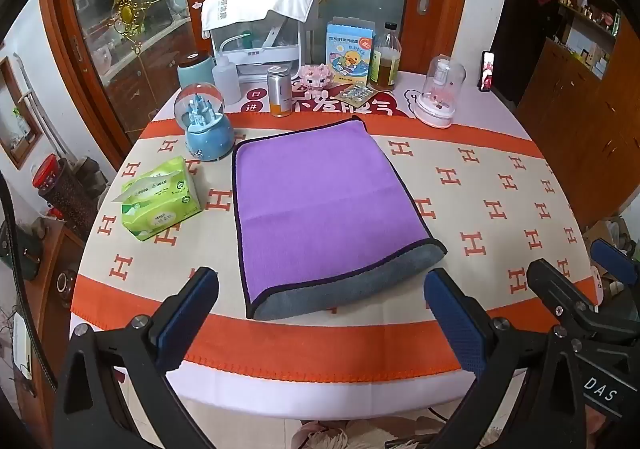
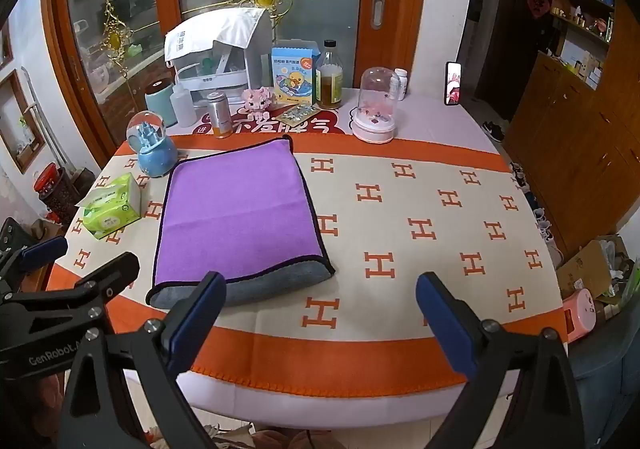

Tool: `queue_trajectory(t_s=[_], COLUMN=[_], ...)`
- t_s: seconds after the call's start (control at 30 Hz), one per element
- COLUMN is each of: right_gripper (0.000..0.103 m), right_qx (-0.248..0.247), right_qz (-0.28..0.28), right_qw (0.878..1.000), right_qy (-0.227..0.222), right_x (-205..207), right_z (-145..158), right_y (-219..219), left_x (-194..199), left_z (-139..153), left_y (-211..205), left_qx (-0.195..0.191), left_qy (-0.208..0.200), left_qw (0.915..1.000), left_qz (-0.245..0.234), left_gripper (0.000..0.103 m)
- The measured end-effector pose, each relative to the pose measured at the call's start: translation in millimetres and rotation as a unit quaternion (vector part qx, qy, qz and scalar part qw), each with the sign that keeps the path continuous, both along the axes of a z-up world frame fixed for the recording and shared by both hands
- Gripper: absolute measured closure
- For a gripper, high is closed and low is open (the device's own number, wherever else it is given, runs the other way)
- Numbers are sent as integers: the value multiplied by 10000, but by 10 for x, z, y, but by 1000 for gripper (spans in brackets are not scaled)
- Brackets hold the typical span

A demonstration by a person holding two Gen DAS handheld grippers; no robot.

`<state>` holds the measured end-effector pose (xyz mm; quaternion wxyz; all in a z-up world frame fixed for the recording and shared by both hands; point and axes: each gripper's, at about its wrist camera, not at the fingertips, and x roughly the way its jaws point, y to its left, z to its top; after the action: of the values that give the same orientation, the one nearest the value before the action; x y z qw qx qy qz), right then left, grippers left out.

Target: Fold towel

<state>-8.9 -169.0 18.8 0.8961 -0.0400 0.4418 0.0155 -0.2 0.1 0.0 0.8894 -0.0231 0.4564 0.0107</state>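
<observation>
The purple towel (image 1: pixel 316 205) lies flat on the table (image 1: pixel 500 185), folded over once, with its gray side peeking out along the near edge. A green tissue pack (image 1: pixel 160 201) and a blue snow globe (image 1: pixel 206 125) sit to its left. The left hand-held gripper (image 1: pixel 320 309) hangs just in front of the towel, fingers wide apart and holding nothing. The right hand-held gripper (image 2: pixel 320 305) is also spread wide and holds nothing, a little to the towel's right.
</observation>
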Motion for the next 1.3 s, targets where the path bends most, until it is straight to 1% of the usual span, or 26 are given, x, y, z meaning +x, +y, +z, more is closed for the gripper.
queue_trajectory(t_s=[0.77,0.8,1.0,1.07,1.23,1.3], right_gripper=[7,7,7,7,7,7], right_qx=[16,14,17,20,22,21], right_qz=[-3,-2,0,0,10,14], right_qw=[10000,10000,10000,10000,10000,10000], right_qy=[47,45,54,56,53,53], right_x=[5,7,16,15,11,26], right_z=[-2,-2,-3,9,35,-38], right_y=[-1,-1,-7,-12,-18,16], left_x=[9,-23,-20,-7,-36,-25], left_z=[-1,-70,-68,-111,-88,-87], left_y=[-5,-27,-26,-9,22,66], left_qx=[8,11,19,13,10,12], left_qy=[89,86,99,103,93,105], left_qw=[10000,10000,9999,9999,10000,9999], left_qz=[1,2,2,7,22,26], left_gripper=[1,1,1,1,1,1])
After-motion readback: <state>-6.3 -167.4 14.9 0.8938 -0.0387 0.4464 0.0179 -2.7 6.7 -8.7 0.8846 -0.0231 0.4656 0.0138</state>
